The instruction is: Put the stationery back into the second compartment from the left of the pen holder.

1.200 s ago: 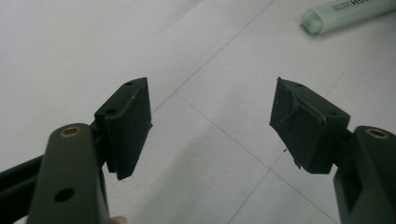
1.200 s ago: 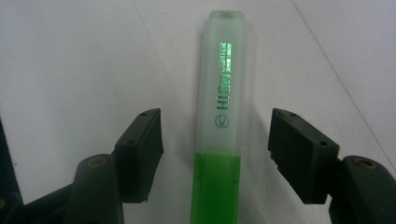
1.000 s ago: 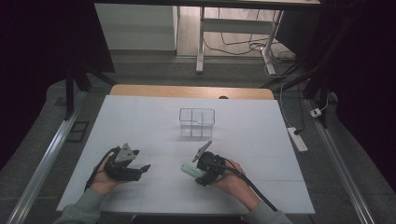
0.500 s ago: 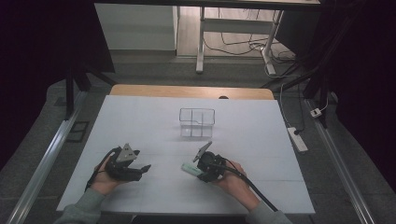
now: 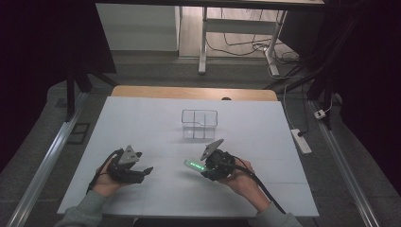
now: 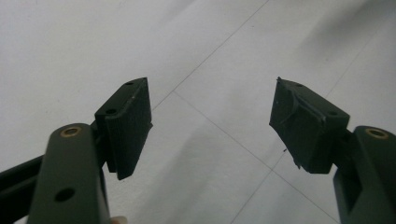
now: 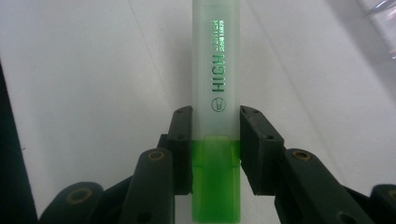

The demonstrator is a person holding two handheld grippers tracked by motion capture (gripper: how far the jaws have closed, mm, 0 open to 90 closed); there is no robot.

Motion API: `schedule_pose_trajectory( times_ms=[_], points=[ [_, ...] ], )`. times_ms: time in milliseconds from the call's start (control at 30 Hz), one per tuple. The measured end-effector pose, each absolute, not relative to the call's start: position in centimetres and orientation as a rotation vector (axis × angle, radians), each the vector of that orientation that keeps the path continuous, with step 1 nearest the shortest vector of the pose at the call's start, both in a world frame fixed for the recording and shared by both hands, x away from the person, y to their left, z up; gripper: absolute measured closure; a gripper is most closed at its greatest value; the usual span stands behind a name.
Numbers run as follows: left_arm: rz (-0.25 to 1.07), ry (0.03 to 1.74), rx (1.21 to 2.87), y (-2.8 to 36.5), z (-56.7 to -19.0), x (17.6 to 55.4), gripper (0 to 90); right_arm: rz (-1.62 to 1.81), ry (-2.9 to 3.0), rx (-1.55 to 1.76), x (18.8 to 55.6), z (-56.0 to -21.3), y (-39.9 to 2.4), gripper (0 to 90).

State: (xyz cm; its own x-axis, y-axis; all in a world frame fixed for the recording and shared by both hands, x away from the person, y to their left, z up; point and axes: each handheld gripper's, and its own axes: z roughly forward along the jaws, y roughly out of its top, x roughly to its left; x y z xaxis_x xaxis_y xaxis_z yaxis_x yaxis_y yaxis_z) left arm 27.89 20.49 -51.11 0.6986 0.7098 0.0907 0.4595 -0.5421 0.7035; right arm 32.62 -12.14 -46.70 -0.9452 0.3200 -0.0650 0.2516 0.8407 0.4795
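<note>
A green highlighter (image 7: 215, 116) with a frosted body and a bright green end sits between the pads of my right gripper (image 7: 215, 149), which is shut on it near the green end; the jaws have just been closing on it. From above, the highlighter (image 5: 194, 165) sticks out leftward from the right gripper (image 5: 204, 168), lifted a little off the white table (image 5: 265, 137). To the left, my left gripper (image 5: 145, 171) rests low in the person's hand. Its jaws stand wide apart over bare table, as the left gripper (image 6: 210, 121) view shows, with nothing between them.
A clear plastic box (image 5: 199, 124) with compartments stands on the table beyond both grippers, near the middle. A white power strip (image 5: 301, 140) lies on the floor off the table's right edge. A cable (image 5: 265, 191) trails from the right gripper toward the person.
The right gripper has risen slightly with the highlighter, which now shows clear of the table. The left gripper has stayed where it was.
</note>
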Motion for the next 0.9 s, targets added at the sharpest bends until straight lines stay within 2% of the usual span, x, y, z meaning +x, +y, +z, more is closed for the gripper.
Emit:
schedule_pose_trajectory(
  times_ms=[267, 900],
  points=[
    [0.486, 0.87, 2.247, 20.1, -51.0, 27.8, 28.9, 0.789, 2.851, 0.433, 32.7, -45.3, -13.2, 66.2],
    [0.447, 0.735, 2.289, 17.4, -49.5, 27.3, 26.5, 0.743, 2.959, 0.216, 32.2, -47.6, -10.8, 66.1]
  ],
)
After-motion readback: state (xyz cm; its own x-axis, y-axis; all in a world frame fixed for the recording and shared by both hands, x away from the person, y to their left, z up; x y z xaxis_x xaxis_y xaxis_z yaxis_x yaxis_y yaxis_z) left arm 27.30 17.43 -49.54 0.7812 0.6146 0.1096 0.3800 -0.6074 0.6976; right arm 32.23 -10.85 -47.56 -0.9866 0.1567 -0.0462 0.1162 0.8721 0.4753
